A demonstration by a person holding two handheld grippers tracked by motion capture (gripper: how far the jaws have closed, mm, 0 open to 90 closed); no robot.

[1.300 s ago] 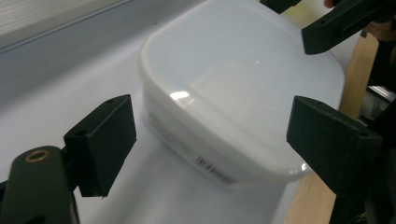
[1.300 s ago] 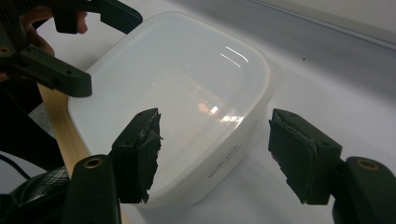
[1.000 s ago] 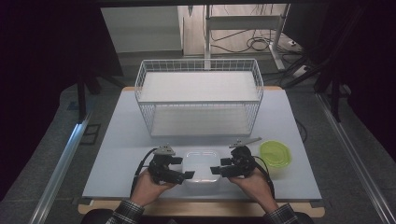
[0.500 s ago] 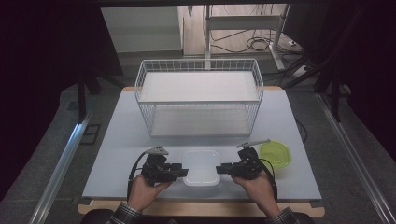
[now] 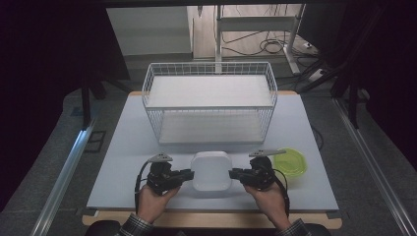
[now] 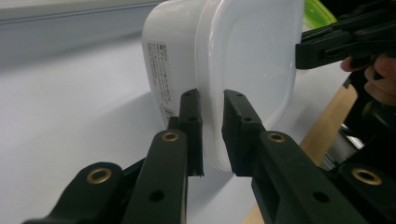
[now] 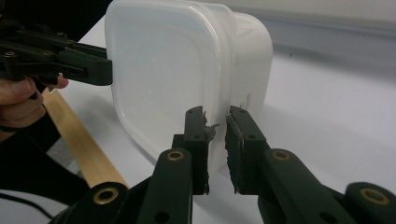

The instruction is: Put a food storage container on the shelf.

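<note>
The white container (image 5: 211,170) is gripped from both sides at once, near the front edge of the tabletop (image 5: 128,147), in front of the wire basket (image 5: 210,105). The left gripper (image 5: 187,174) is clamped on the rim of its left side, the right gripper (image 5: 235,173) on the rim of its right side. In the left gripper view the rim (image 6: 212,116) is pinched between the two black jaws, and the same hold is seen in the right gripper view, where the rim (image 7: 215,119) is nipped between the pads. Both sets of jaws have just been closing, with the rim between them. A two-sided hold is probably chosen because the tub is wide and smooth: the thin rim offers the only edge narrow enough to be pinched, and an even pull from each side keeps it level. The green lid (image 5: 290,162) is left lying just beside the right gripper, apart from the container.

Compared with a second ago, the jaws are now drawn tight on the rim where they stood wide at the container's sides. The container looks taller and squarer from above than it did then, so it may have been tipped or raised; this cannot be told for certain. The basket and the green lid are unchanged.
</note>
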